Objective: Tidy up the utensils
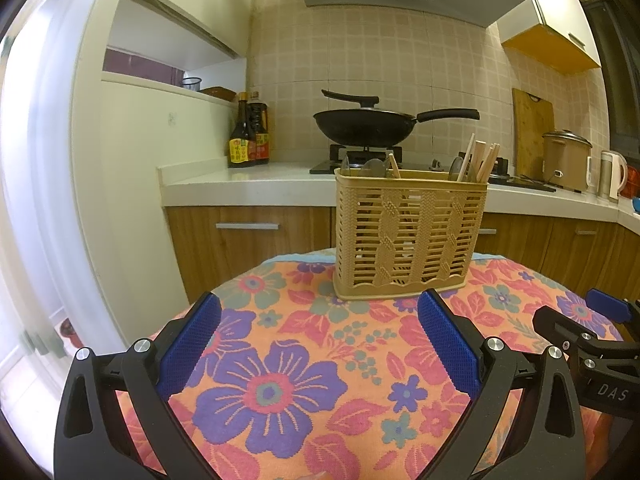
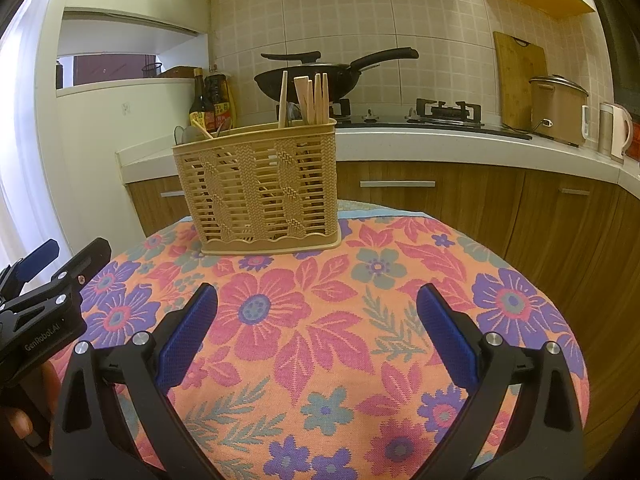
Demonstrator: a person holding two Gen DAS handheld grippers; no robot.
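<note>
A tan slatted utensil basket point(image 1: 408, 236) stands upright at the far edge of a round table with a floral cloth point(image 1: 280, 360). It holds wooden chopsticks point(image 1: 482, 160) on its right side and metal spoons point(image 1: 372, 168) on its left. My left gripper point(image 1: 320, 336) is open and empty, low over the cloth in front of the basket. In the right wrist view the basket point(image 2: 260, 188) stands ahead to the left, with its chopsticks point(image 2: 312, 98). My right gripper point(image 2: 316, 332) is open and empty over the cloth point(image 2: 340, 320).
A kitchen counter point(image 1: 248, 184) runs behind the table with a black wok point(image 1: 364, 124) on a gas stove, sauce bottles point(image 1: 248, 136), a cutting board point(image 1: 532, 132), a rice cooker point(image 1: 566, 160) and a kettle point(image 1: 612, 174). The other gripper shows at the side of each view.
</note>
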